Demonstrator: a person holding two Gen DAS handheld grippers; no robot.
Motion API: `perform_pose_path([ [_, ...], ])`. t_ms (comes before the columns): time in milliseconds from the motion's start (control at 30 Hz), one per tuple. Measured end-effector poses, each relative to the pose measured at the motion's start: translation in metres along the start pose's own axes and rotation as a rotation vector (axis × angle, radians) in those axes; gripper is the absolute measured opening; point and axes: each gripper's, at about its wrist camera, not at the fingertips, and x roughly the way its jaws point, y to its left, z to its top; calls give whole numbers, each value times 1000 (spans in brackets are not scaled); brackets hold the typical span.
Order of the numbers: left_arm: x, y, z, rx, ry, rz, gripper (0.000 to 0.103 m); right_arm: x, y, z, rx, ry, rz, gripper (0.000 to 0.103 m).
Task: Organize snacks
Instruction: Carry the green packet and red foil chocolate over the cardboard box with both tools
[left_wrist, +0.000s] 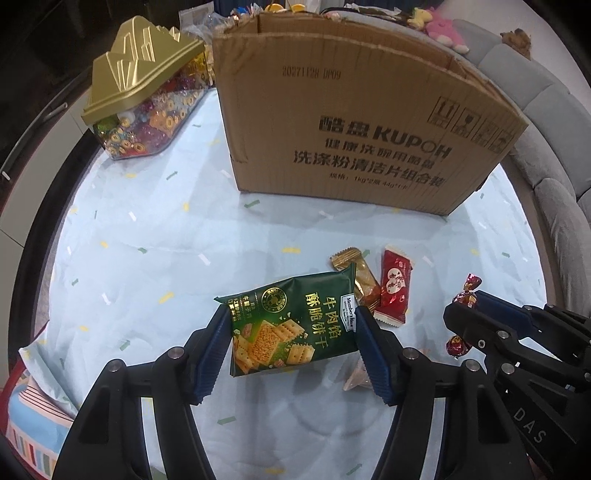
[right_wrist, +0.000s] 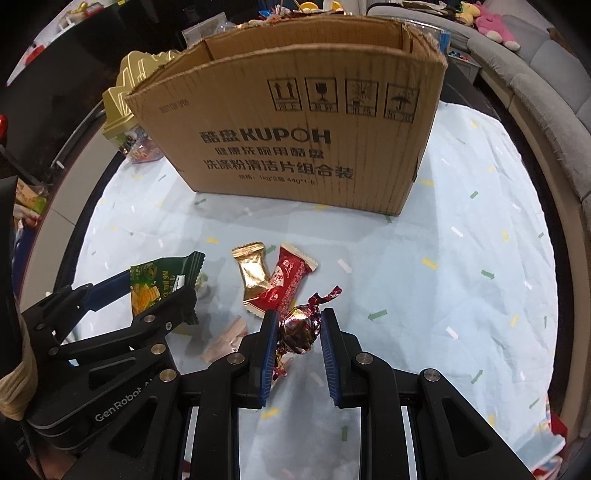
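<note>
- Pale blue tablecloth (left_wrist: 147, 229) with confetti print, round table, grey sofa (left_wrist: 546, 110) behind.
- Open cardboard box (left_wrist: 343, 122) at the far side of the cloth; landmark for all below.
- Gold-lidded candy jar (left_wrist: 144, 103) just left of the box.
- In front of the box: left gripper (left_wrist: 291, 336), jaws half-wide, clamped on a green cracker packet (left_wrist: 291, 325), both pads pressing its side edges.
- Gold sachet (right_wrist: 253, 271) and red sachet (right_wrist: 286, 284) flat on the cloth before the box, touching each other.
- Right gripper (right_wrist: 298, 328), jaws narrow, closed on a foil-wrapped candy (right_wrist: 297, 330) between the pads, twisted ends protruding.
</note>
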Motion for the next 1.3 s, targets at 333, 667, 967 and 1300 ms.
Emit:
perform_pose_path([
  [333,-33,2,12,-3,-66,-12,65,-28,8,8,-14,-53,-4,25],
  [667,-62,1,29,11,-125,-26,65,-52,13,25,-14,-106,-8,25],
  [967,-82,0,48,17,-173,-33,65,-71,14,40,-15,-149,-8,25],
  [1300,-97,-4,70,32,-223,-33,65,-87,12,64,-9,-194,-12,25],
])
